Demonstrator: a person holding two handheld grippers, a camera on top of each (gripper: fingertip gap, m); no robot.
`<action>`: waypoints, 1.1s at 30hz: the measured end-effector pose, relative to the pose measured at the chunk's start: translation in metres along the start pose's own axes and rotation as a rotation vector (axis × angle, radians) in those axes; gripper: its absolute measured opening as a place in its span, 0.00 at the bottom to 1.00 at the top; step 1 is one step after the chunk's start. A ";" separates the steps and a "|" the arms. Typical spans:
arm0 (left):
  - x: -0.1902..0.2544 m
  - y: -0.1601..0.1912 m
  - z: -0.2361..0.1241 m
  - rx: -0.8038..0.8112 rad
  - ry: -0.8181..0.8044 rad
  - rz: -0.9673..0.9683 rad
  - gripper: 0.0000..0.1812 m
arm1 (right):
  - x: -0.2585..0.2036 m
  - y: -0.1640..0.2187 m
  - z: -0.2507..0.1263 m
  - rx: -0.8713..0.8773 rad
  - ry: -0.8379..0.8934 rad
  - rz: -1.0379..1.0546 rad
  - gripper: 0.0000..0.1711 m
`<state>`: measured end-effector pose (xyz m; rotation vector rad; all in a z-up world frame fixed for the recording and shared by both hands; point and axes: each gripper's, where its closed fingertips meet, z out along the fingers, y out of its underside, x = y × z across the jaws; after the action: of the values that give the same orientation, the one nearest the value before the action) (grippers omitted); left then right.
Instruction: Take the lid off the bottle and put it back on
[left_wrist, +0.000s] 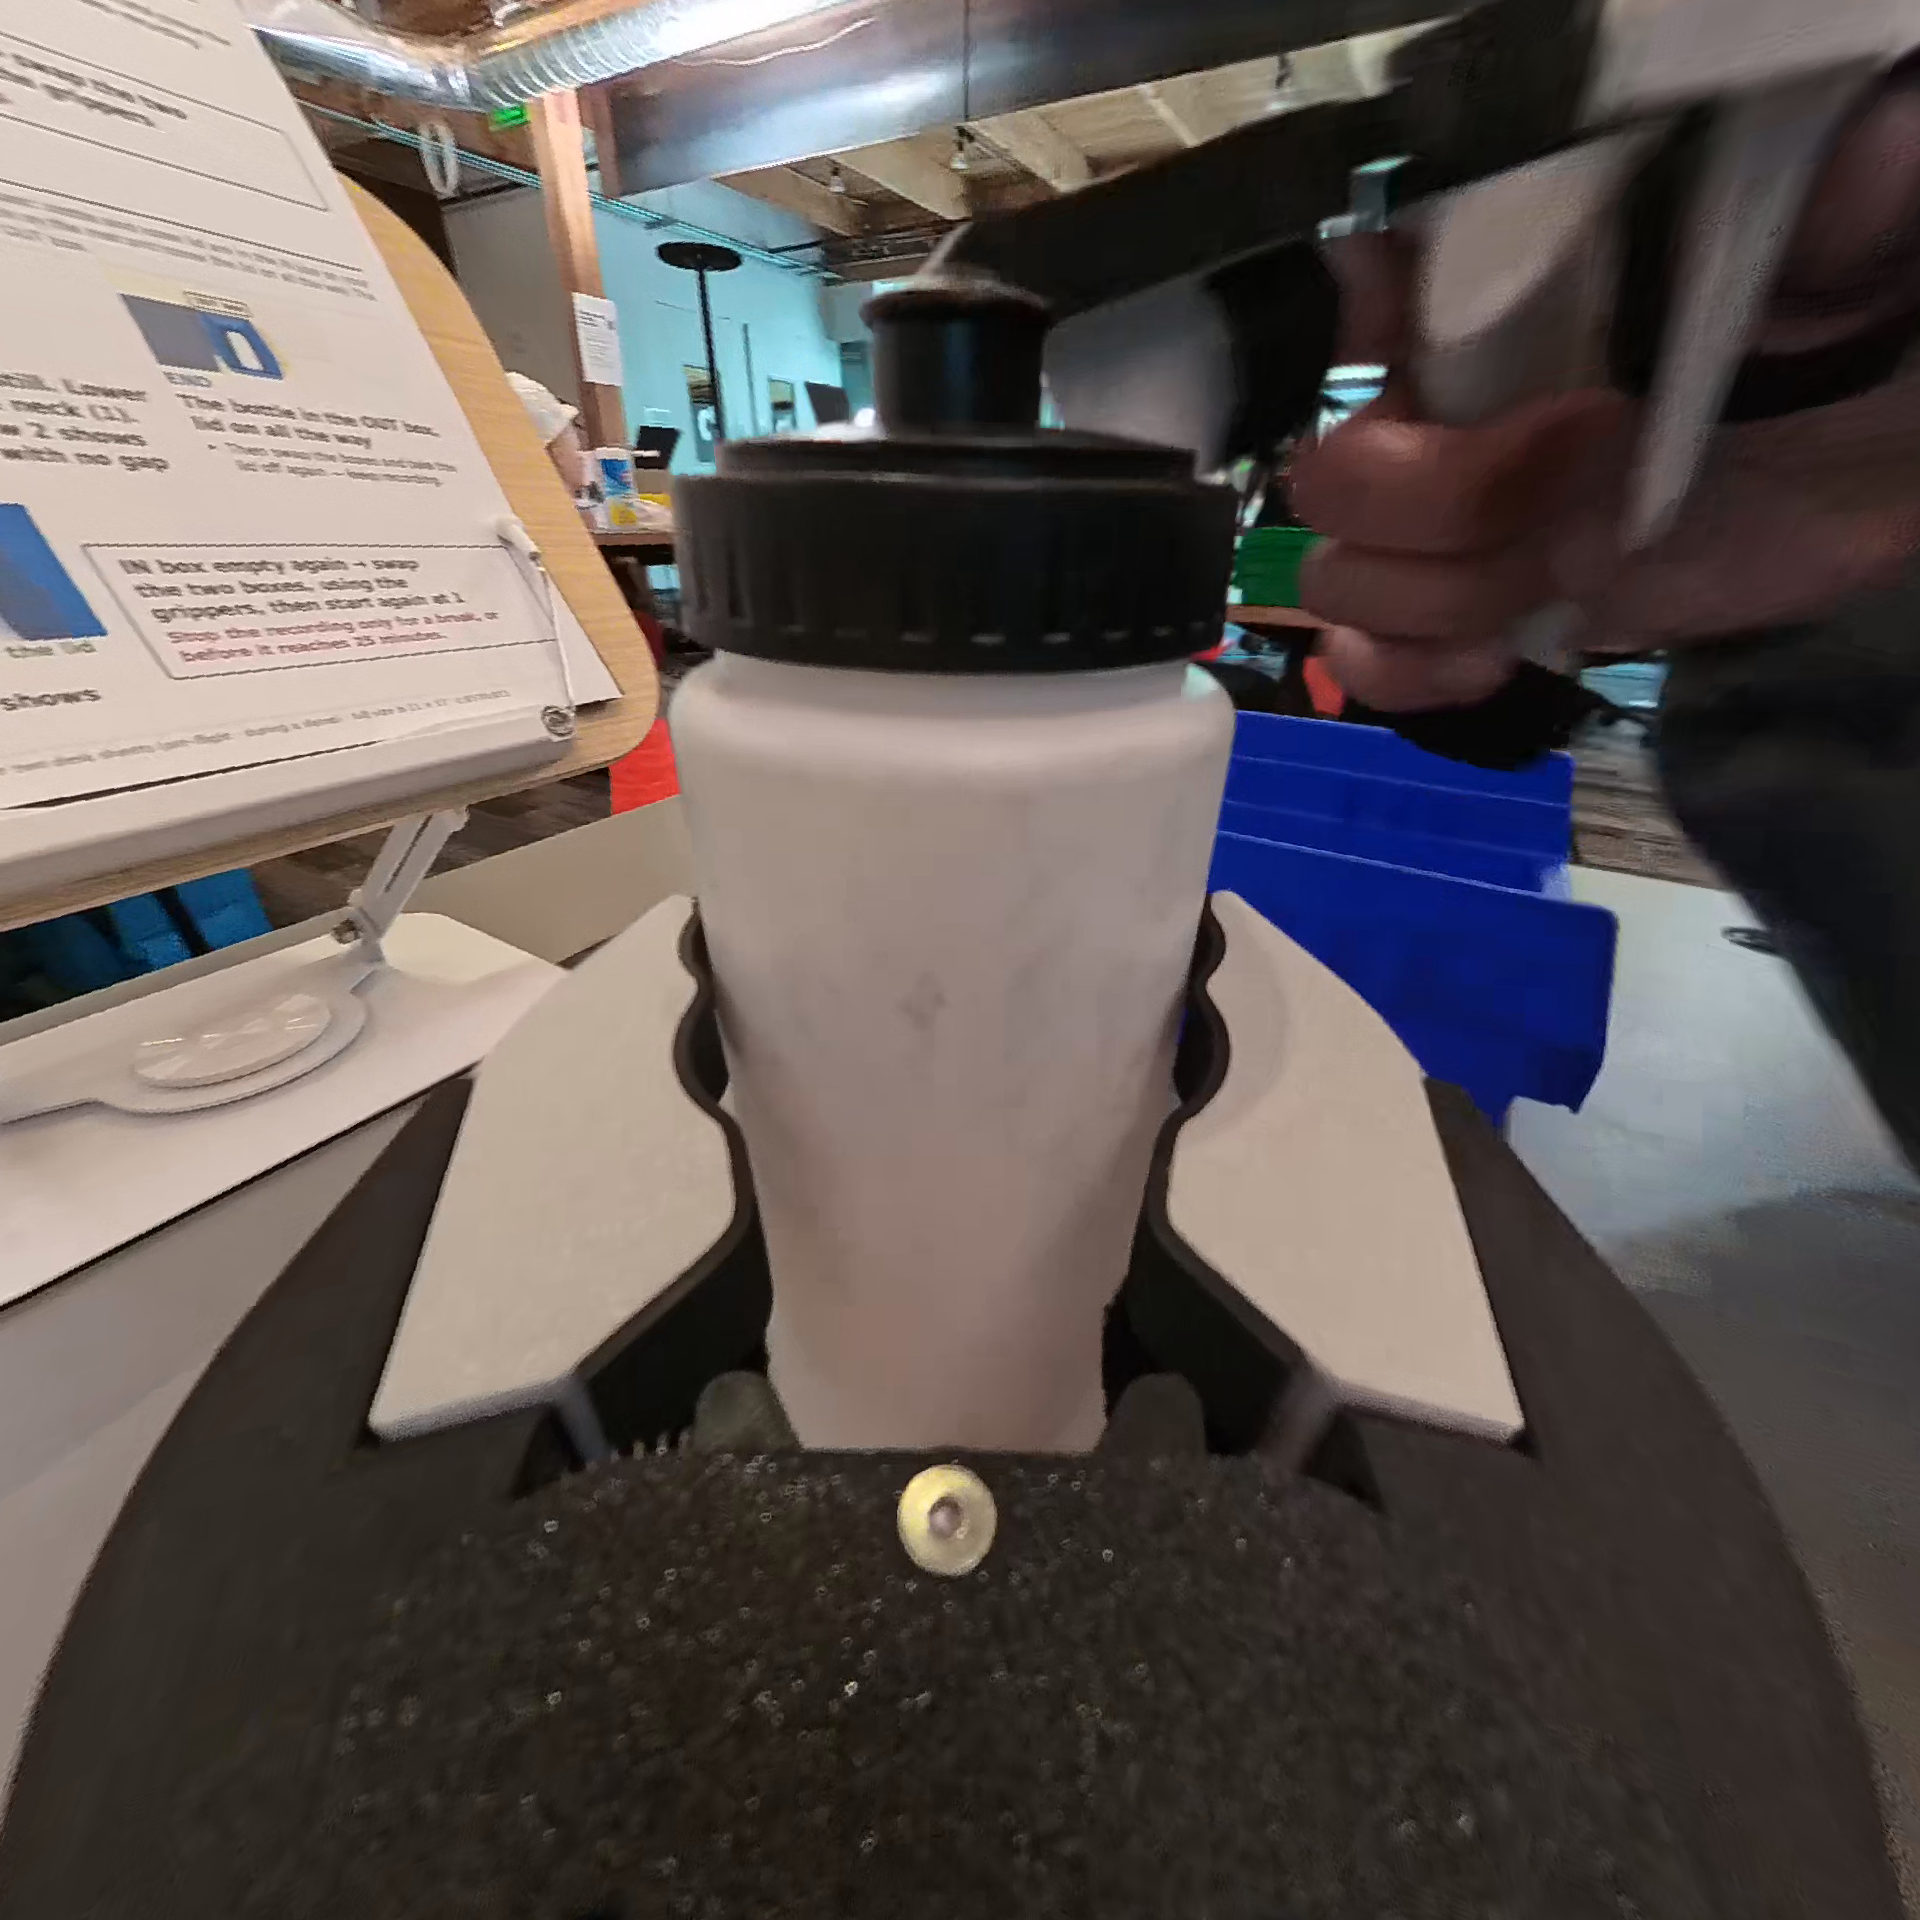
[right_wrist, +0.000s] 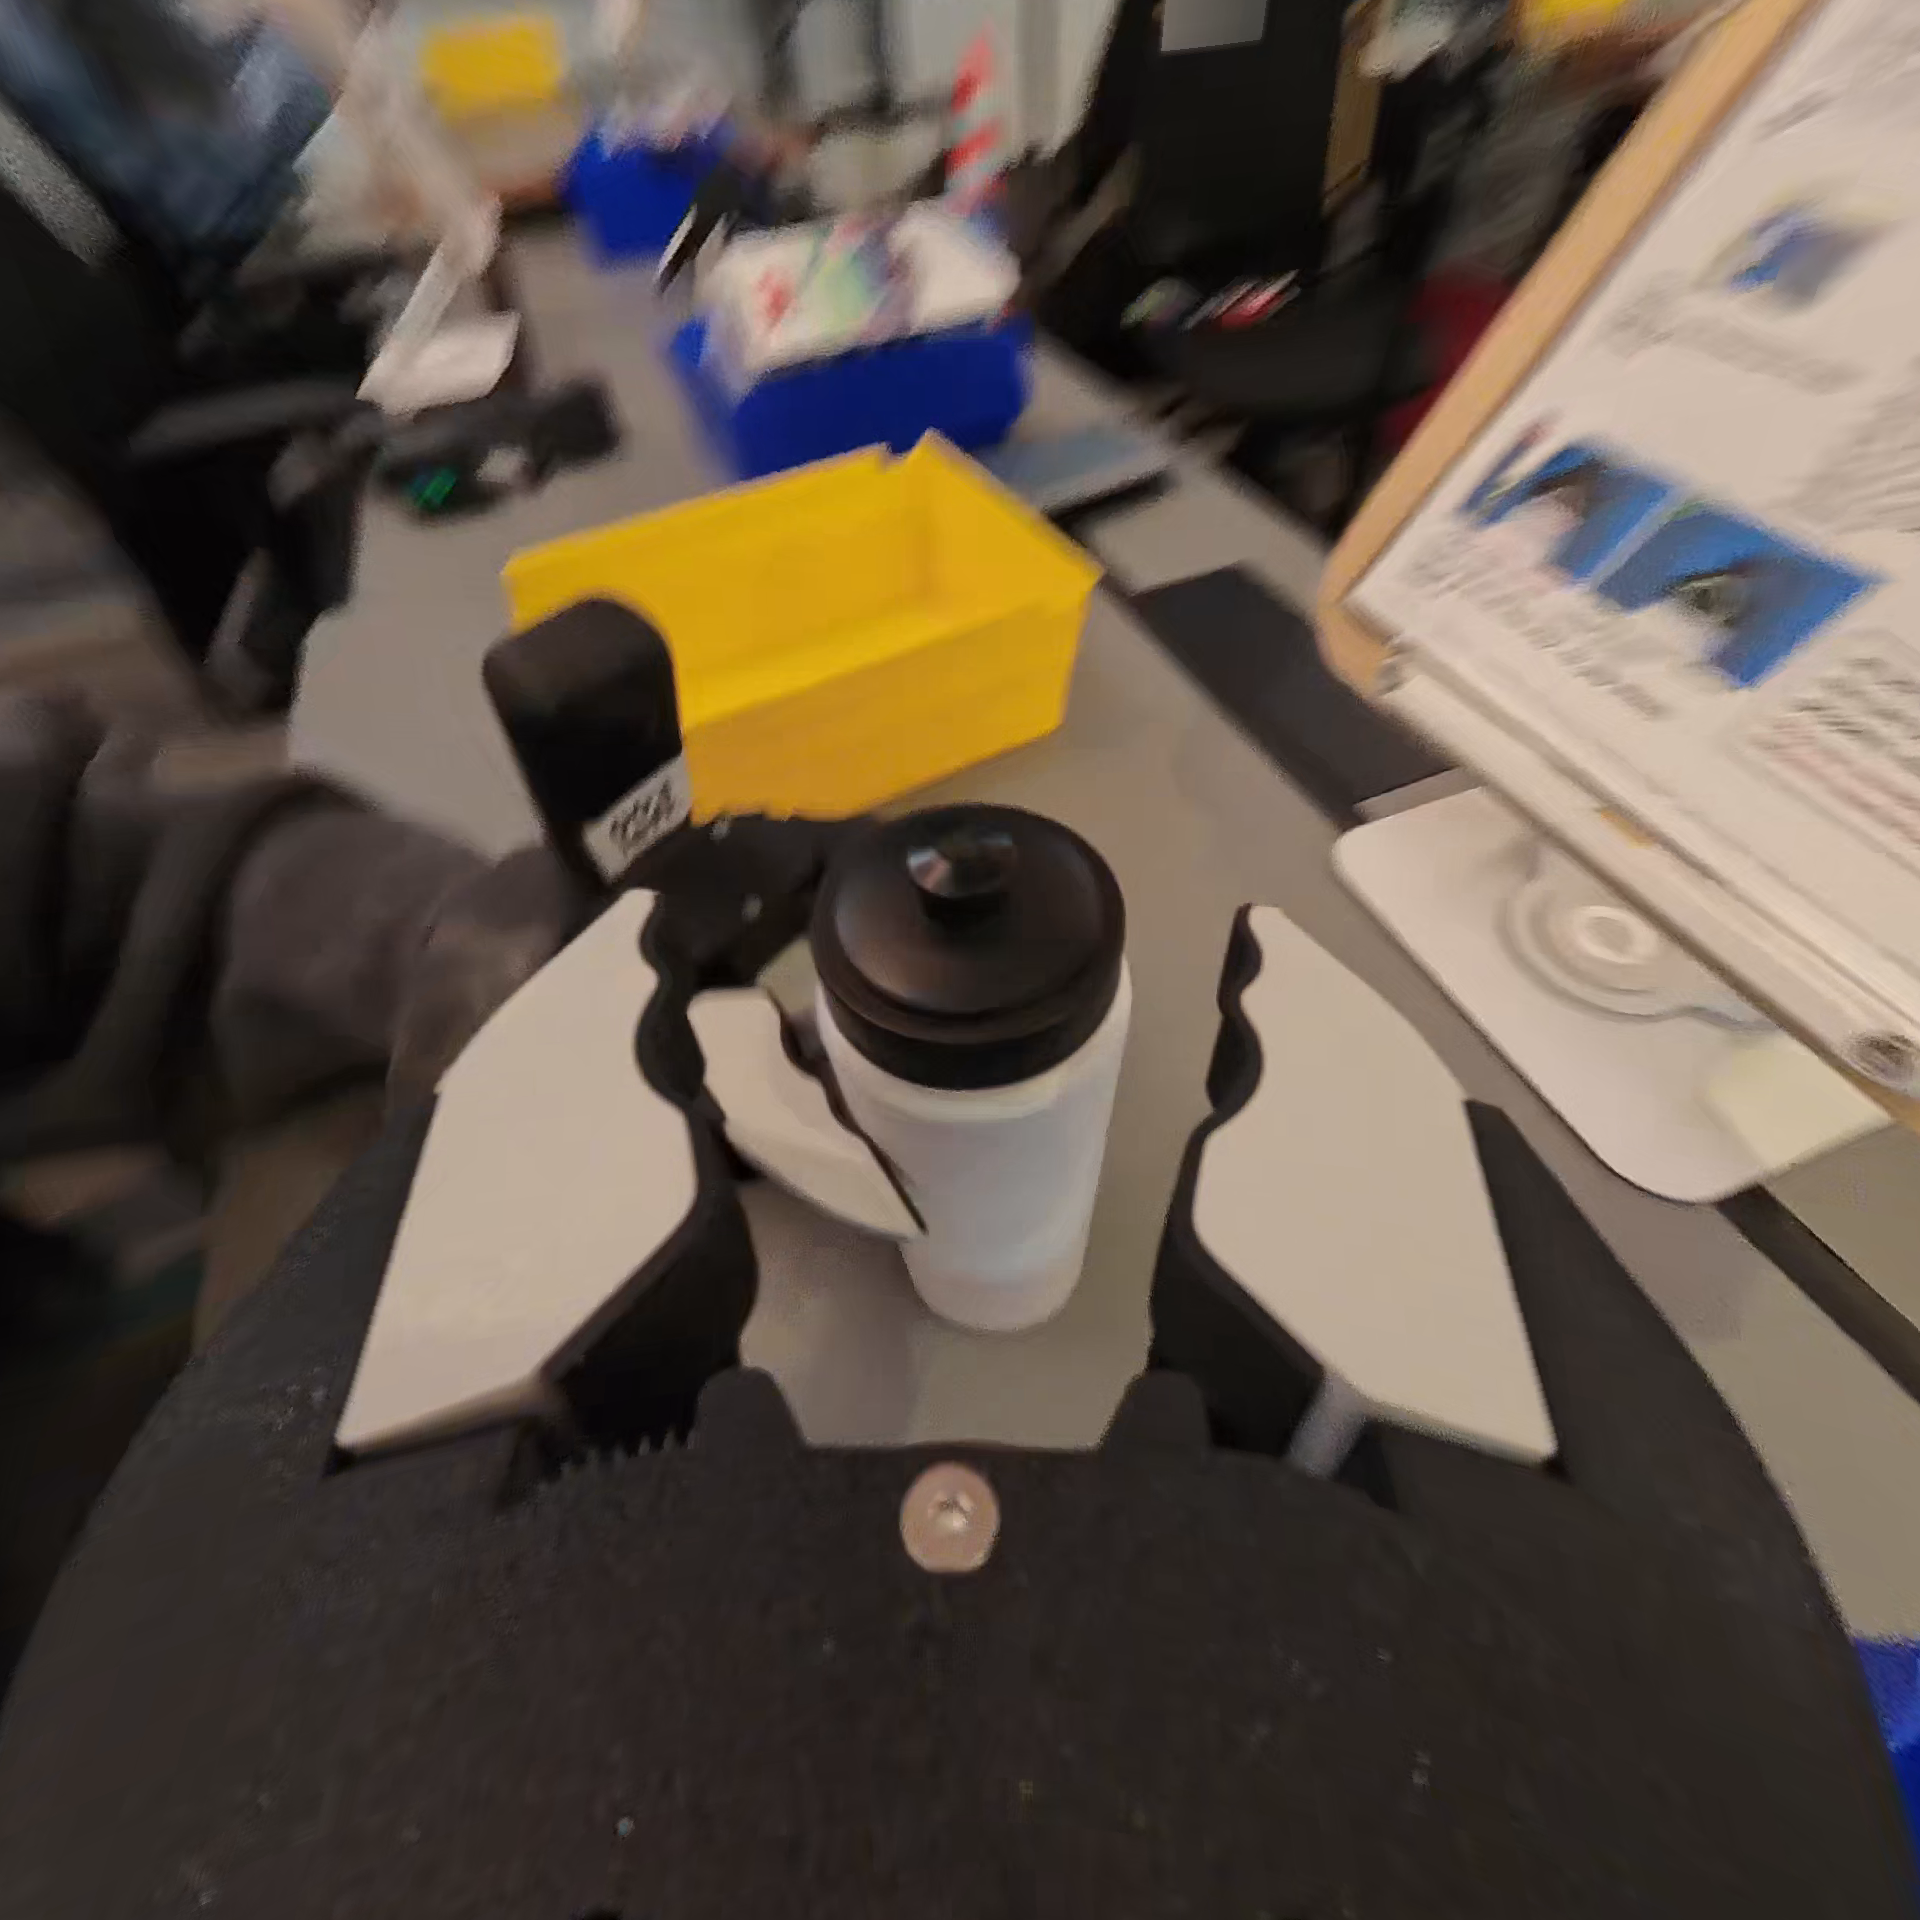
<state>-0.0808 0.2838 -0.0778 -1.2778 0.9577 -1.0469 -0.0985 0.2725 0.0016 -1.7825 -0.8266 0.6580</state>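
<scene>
My left tool (left_wrist: 951, 1049) pinches the white squeeze bottle (left_wrist: 951, 997) mid-body, right tool (right_wrist: 951, 1132) spread above; soft, light walls, so I'd grip the stiff ribbed black lid (left_wrist: 956, 561).

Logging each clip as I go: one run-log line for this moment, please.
left gripper: shut on white bottle | black lid: on | right gripper: open, above lid, not touching | bottle upright on table

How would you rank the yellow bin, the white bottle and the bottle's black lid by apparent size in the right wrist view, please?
1. Yellow bin, largest though farther off.
2. White bottle.
3. Black lid, smallest.
</scene>
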 end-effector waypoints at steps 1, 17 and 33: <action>-0.001 0.000 0.000 0.000 -0.019 0.002 0.47 | -0.004 -0.005 -0.003 0.072 0.095 0.027 0.56; -0.007 0.001 -0.002 -0.014 -0.089 0.015 0.47 | 0.008 0.017 0.024 0.212 0.732 0.133 0.39; 0.001 0.001 -0.001 -0.001 0.107 0.000 0.47 | 0.003 0.021 0.020 -0.106 -0.268 -0.143 0.39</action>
<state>-0.0815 0.2827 -0.0787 -1.2322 1.0393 -1.1237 -0.1073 0.2808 -0.0253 -1.7321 -1.1788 0.7809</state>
